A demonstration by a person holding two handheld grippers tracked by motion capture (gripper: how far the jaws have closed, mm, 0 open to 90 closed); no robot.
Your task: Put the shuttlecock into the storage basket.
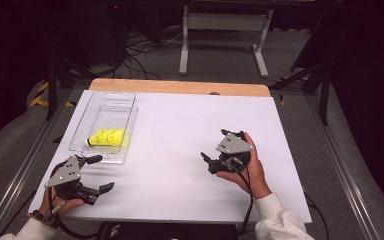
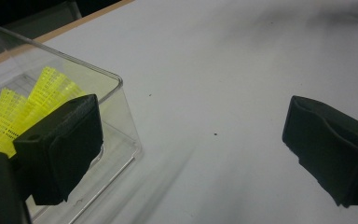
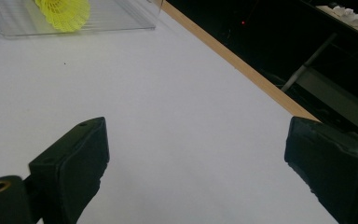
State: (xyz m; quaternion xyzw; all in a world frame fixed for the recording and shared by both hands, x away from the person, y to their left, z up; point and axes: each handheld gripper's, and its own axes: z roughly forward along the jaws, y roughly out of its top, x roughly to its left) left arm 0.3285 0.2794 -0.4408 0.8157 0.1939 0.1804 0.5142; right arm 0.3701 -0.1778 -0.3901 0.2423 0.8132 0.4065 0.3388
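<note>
Nearest us, the left tongs (image 1: 100, 173) rest low at the front-left corner of the counter (image 1: 180, 145), jaws spread wide and gripping nothing. One jaw points at the near end of the clear tray (image 1: 82, 127); in the left gripper view that jaw sits just beside the tray's (image 2: 116, 93) rounded corner, though we cannot tell if it touches. We judge this stance a ready approach: open wide enough to take what lies inside.

Further right, the right tongs (image 1: 215, 145) sit mid-counter, well apart from the tray, held in a hand that cradles them from the right. Their jaws also stand released, with bare white surface between them in the right gripper view. We read this as a parked position, out of the left side's way.

Beyond the left tongs, the yellow shuttlecocks (image 1: 107, 137) lie on their sides in the near half of the tray, skirts overlapping, the dark tip of one toward the tray's left wall. They look nested together; we cannot count them surely. The tray's far half is free.

Room: a broad open field of counter lies between tray and right tongs. The tray runs along the left edge, so motion leftward is tight. At the far side a wooden strip (image 1: 180, 86) marks the counter's limit, floor and cables beyond.
</note>
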